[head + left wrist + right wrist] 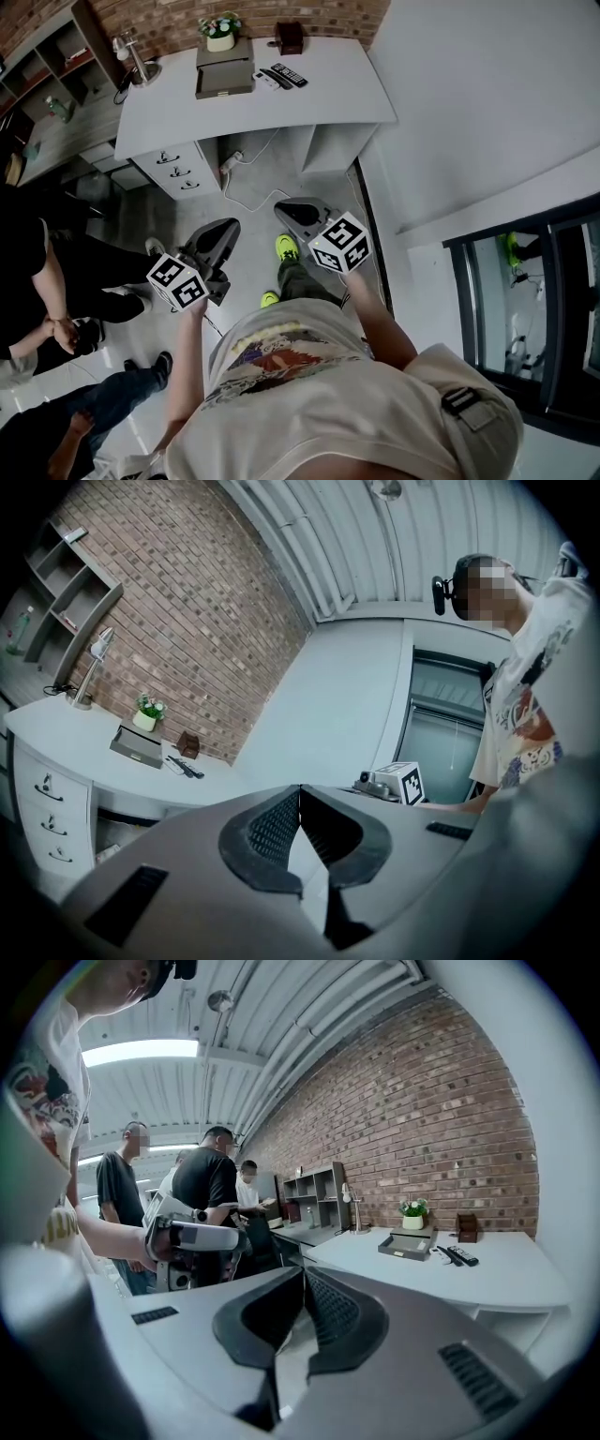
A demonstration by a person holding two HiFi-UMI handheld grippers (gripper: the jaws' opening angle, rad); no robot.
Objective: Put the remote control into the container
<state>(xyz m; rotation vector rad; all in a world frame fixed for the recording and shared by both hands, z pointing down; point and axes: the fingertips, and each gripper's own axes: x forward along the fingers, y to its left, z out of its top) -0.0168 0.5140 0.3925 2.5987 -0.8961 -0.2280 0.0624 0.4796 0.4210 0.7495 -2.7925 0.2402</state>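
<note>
A black remote control (289, 75) lies on the white desk (328, 94) beside a white remote, just right of the grey tray container (225, 75). From the left gripper view the remote control (187, 767) and the container (136, 744) look small and far off. They also show in the right gripper view, the remote control (459, 1255) and the container (406, 1244). My left gripper (228, 228) and right gripper (281, 208) hang low over the floor, well short of the desk. Both are shut with nothing between them, left gripper (300, 791) and right gripper (304, 1272).
On the desk stand a potted plant (220, 33), a brown box (290, 37) and a lamp (141, 61). A drawer unit (173, 169) and a cable (248, 164) sit under it. Bystanders (37, 281) stand at the left, a glass door (534, 309) at the right.
</note>
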